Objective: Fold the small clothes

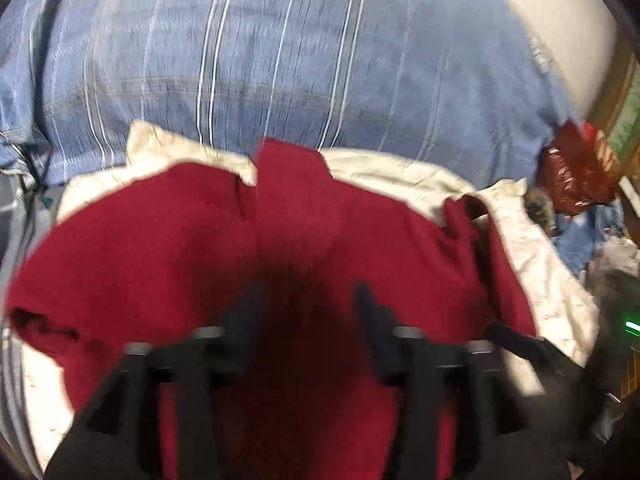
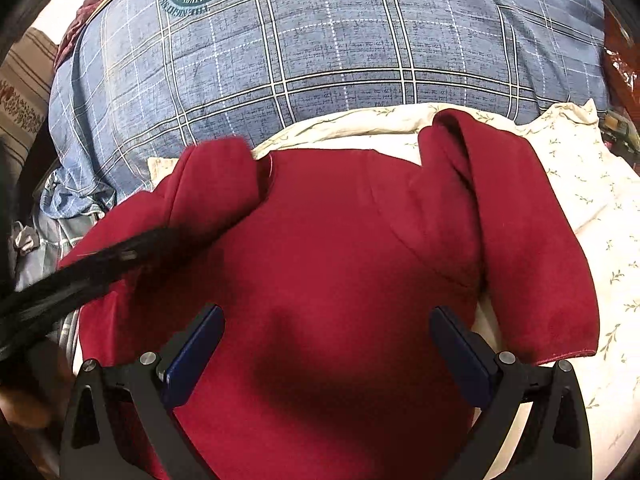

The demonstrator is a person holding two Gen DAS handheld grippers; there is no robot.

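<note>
Here, the stage of the fold and what it calls for.
Garment: a red garment [image 2: 340, 248] lies spread on a cream floral sheet [image 2: 600, 208] on the bed, with a blue plaid quilt [image 2: 340, 40] bunched just beyond it.
Sleeves: the one on the right side of the right wrist view [image 2: 532, 240] is turned in over the body; the opposite one [image 2: 216, 184] lies doubled near the shoulder.
Left claw [image 1: 306, 296]: jaws parted, nothing between them, hovering over the red cloth; this view is blurred.
Right claw [image 2: 326, 320]: jaws wide, empty, above the middle of the body panel.
Step in hand: judged to be between grips, choosing the next edge to take.
Doing it well: pinch only the top layer at a hem or shoulder, both claws level with each other, so the fold line runs straight.
Risk: snagging the sheet beneath, or dragging the tucked sleeves back out.
</note>
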